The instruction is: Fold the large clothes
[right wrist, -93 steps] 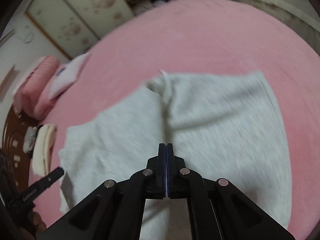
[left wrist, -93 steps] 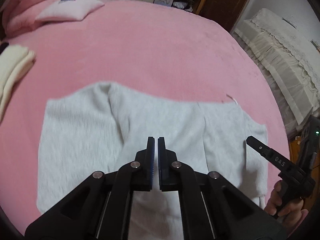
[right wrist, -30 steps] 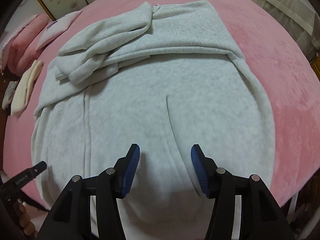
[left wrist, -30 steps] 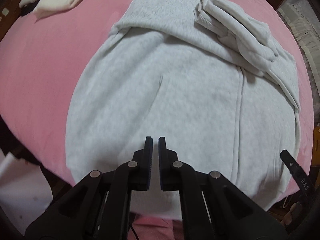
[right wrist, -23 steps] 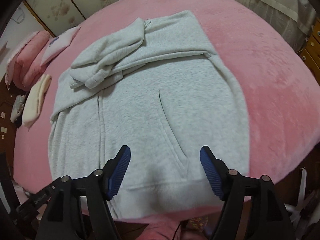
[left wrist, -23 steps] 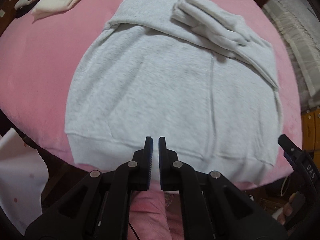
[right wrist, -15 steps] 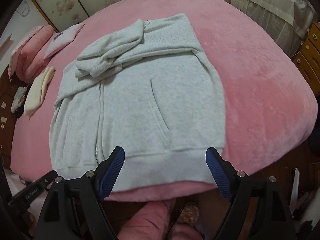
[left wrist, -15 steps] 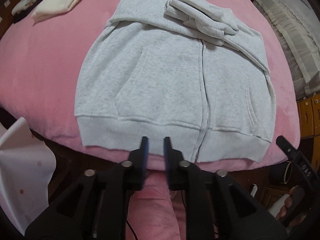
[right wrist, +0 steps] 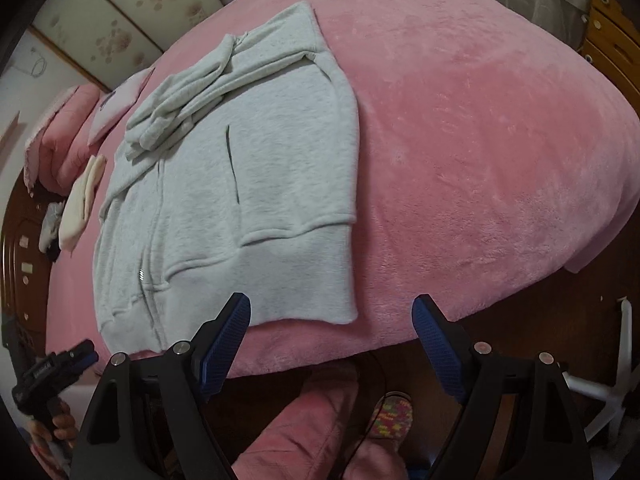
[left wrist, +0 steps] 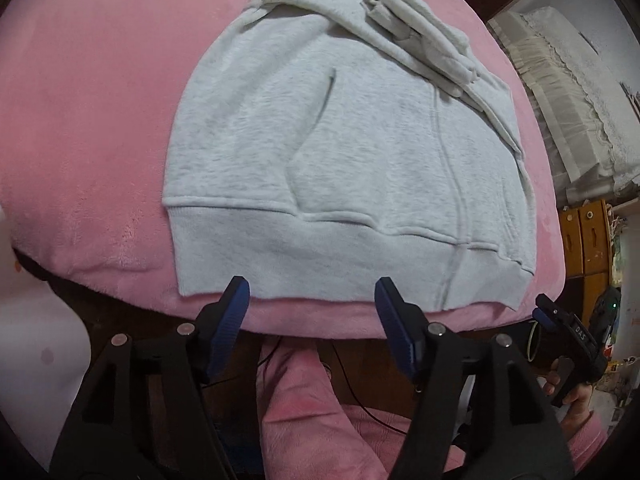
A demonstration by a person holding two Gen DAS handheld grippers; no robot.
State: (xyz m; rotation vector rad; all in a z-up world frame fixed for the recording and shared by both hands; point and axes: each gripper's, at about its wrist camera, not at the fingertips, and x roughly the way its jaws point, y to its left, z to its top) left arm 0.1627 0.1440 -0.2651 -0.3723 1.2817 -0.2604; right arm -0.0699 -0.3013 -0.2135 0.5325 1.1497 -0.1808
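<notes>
The pink bed (left wrist: 80, 140) filled both views, and the grey hoodie (left wrist: 360, 152) lay flat on it, front up, its ribbed hem (left wrist: 320, 252) running along the near edge, just short of the drop. Sleeves (right wrist: 180, 92) were bunched in a heap across the chest, toward the far edge. A cream cloth (right wrist: 80, 200) sat near the bed's left edge, pink pillows (right wrist: 68, 128) beyond it at the far left corner. The left gripper (left wrist: 312, 304) hung just off the near edge by the hem's left half, jaws spread wide, touching nothing. The right gripper (right wrist: 332, 320) hovered off the near edge by the hem's right corner, jaws likewise wide apart and empty.
</notes>
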